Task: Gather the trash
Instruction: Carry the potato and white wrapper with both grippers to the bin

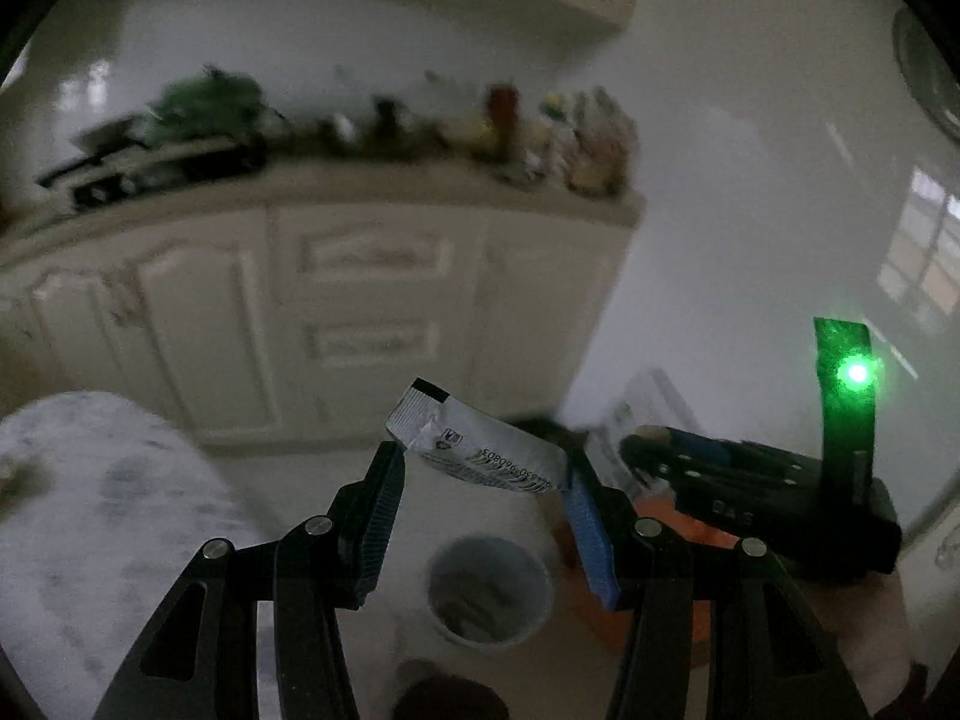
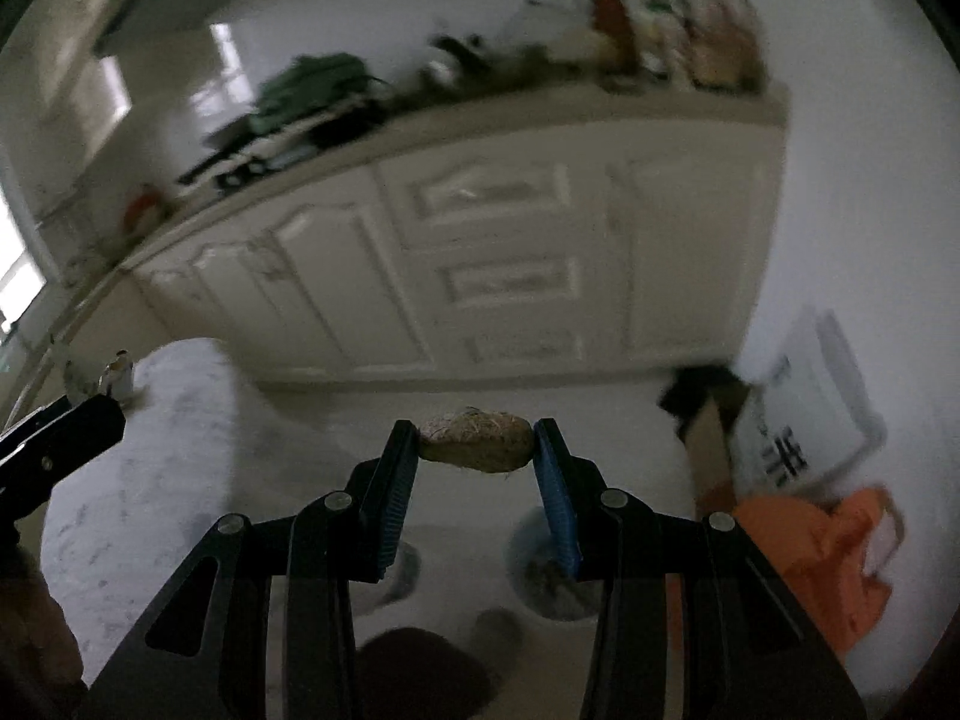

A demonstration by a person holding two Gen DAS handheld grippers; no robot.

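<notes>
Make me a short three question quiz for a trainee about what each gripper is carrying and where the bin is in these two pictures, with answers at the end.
1. True or false: the left gripper holds a flattened silver wrapper printed with a barcode.
2. What does the right gripper hold? A) a glass bottle B) a brownish crumpled lump C) nothing
3. Fill in: in the left wrist view, the small round bin on the floor lies ____ the held wrapper.

Key: 1 true; 2 B; 3 below
</notes>
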